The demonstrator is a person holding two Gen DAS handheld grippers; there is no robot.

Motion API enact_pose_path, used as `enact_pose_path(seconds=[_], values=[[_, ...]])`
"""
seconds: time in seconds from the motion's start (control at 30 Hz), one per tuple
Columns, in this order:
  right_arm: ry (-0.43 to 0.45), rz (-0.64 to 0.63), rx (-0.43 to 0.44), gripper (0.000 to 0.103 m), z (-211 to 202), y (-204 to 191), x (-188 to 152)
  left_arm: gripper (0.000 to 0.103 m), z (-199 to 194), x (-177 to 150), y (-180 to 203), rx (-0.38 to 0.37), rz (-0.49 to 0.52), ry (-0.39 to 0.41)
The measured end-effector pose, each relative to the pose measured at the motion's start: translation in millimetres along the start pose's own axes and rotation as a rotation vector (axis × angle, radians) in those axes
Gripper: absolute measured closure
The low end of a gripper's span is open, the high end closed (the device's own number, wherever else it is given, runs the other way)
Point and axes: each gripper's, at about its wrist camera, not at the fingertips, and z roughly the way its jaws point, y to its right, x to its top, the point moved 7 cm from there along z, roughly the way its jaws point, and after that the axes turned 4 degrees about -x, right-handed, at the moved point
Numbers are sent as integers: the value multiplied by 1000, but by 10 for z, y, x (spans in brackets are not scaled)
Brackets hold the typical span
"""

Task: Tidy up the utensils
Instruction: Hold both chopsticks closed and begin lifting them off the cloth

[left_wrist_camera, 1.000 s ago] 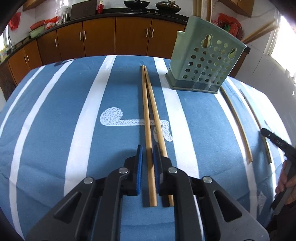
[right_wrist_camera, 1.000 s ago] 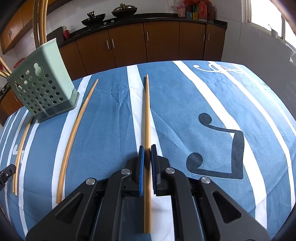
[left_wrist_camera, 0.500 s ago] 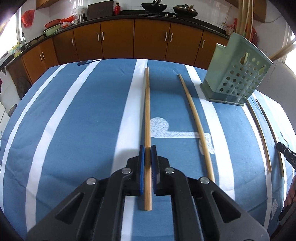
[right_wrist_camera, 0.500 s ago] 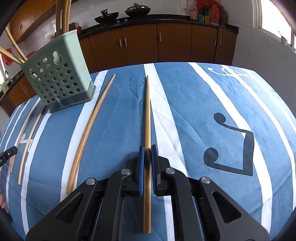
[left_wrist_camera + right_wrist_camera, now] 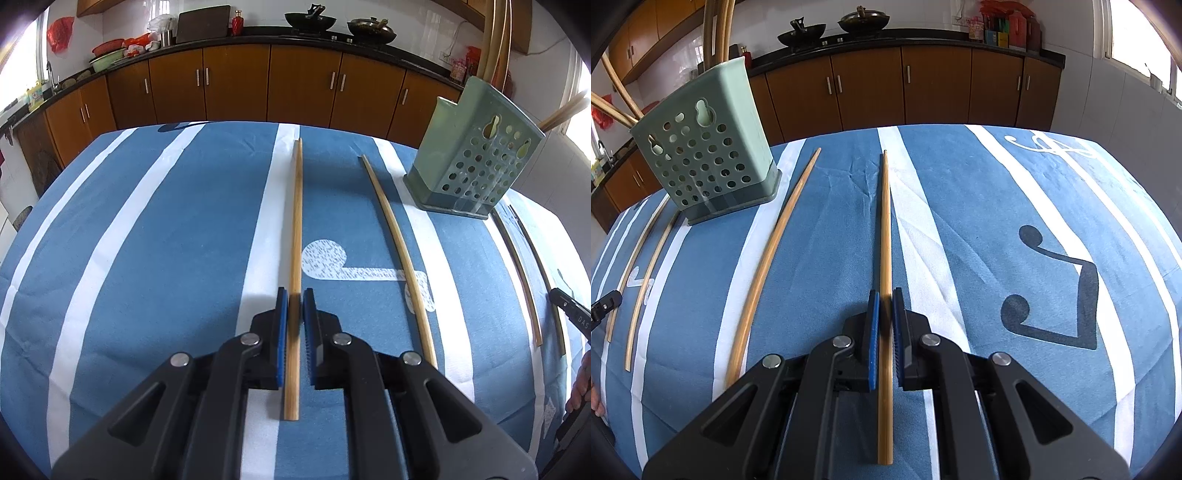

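My left gripper (image 5: 294,291) has a long wooden chopstick (image 5: 296,221) between its blue pads; the jaws are opening slightly, with the pads still against it. A second chopstick (image 5: 391,221) lies loose on the cloth to its right. The green perforated holder (image 5: 476,162) stands at the far right with several chopsticks sticking out of it. My right gripper (image 5: 884,291) is shut on another chopstick (image 5: 885,221), held just above the cloth with its shadow beside it. In the right wrist view the holder (image 5: 705,147) stands far left, with a loose chopstick (image 5: 775,240) between it and the gripper.
A blue cloth with white stripes (image 5: 166,240) covers the table. Two thin chopsticks (image 5: 517,266) lie beyond the holder near the right edge, seen at the left (image 5: 646,288) in the right wrist view. Brown kitchen cabinets (image 5: 240,85) run behind the table.
The left gripper closed on one of two paired chopsticks and swung it left, leaving the other apart on the cloth. The right gripper kept its chopstick, and the holder moved slightly in its view.
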Motion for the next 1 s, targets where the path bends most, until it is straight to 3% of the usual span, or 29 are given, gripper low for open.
enact_pose_path(seconds=[0.7,1.0], values=[[0,-13,-5,94,-55,-32,-57,92,-6,-10,-8,-6,-5,0],[-5,2,41,95,-160,5,-197,95,-109,-144,21,-4,19,-6]])
